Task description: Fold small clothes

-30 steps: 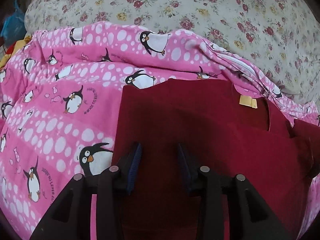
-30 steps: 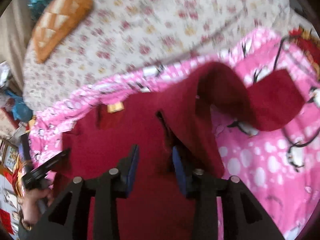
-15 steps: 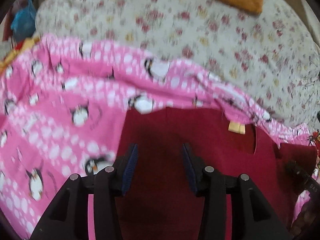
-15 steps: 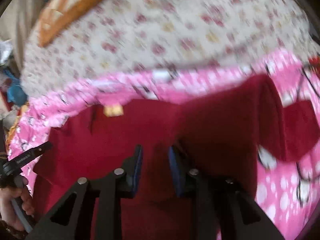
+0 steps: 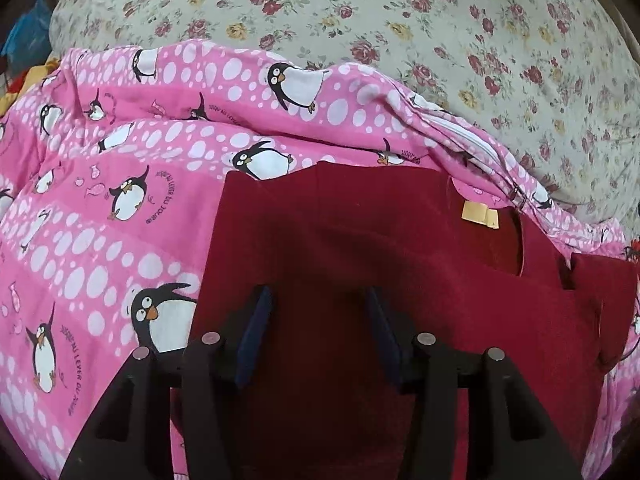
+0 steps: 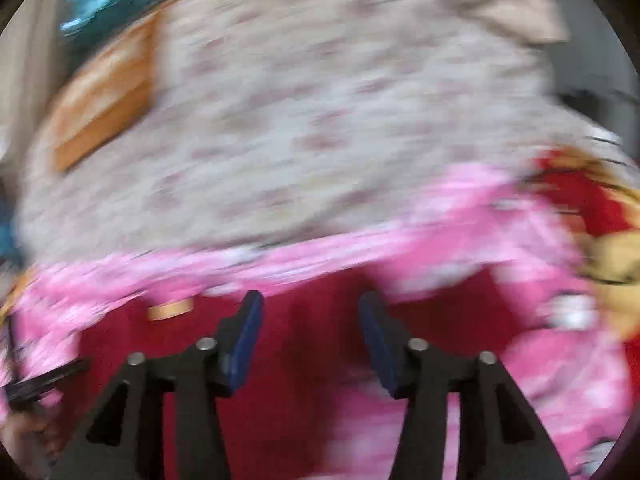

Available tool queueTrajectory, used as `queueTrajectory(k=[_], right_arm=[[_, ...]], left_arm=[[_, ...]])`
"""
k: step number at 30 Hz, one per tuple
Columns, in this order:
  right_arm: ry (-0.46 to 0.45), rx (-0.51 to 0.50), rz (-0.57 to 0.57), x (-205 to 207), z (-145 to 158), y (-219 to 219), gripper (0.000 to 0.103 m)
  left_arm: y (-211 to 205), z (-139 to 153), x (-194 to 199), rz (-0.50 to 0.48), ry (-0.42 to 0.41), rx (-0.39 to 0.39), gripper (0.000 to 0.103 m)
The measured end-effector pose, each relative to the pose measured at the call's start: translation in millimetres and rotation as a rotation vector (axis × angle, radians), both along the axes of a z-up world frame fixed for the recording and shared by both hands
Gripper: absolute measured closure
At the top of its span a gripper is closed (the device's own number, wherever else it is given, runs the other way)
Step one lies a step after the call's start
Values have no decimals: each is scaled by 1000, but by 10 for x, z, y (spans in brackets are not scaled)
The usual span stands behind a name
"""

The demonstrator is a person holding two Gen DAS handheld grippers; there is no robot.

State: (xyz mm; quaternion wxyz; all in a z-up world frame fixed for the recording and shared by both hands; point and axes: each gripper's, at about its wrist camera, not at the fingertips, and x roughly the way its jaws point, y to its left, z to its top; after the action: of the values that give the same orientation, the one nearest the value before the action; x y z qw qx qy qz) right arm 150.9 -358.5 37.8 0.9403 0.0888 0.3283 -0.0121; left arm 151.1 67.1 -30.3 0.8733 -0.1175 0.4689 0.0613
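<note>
Presently, left gripper: blue-padded fingers apart and spreading wider, nothing clamped; dark red garment lies flat beneath and between them, pads clear of the cloth.

Right gripper: fingers apart and likewise widening, nothing pinched; red cloth shows in the gap and below. View heavily motion-blurred.

Dark red garment: spread on the bedding directly ahead of the left fingers, its left edge running straight up past the left finger, neckline with a yellow label ahead and to the right of the fingers, a folded sleeve portion at far right. In the right view the label sits just left of the fingers.

Pink penguin-print duvet: under the garment, extending left of and beyond the left fingers, rumpled along its far edge.

Floral bedsheet: cream with red roses, covering the bed beyond the duvet.

Orange cushion: far beyond the right fingers, upper left, on the sheet.

Red and yellow printed fabric: far right of the right fingers; blurred.

A person's hand, at the lower left edge of the right view, grips a dark handle.
</note>
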Motion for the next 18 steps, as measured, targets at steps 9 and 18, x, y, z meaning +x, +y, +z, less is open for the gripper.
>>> queueTrajectory(k=[9,18], right_arm=[[87,119,-179,-70,-504,-1051,55],[106,125,-184,34,-579,-1065,96]], left_arm=[[-38,20,-2,-1,-3,-9,62],[-30,33,-18,8,-6,-21,62]])
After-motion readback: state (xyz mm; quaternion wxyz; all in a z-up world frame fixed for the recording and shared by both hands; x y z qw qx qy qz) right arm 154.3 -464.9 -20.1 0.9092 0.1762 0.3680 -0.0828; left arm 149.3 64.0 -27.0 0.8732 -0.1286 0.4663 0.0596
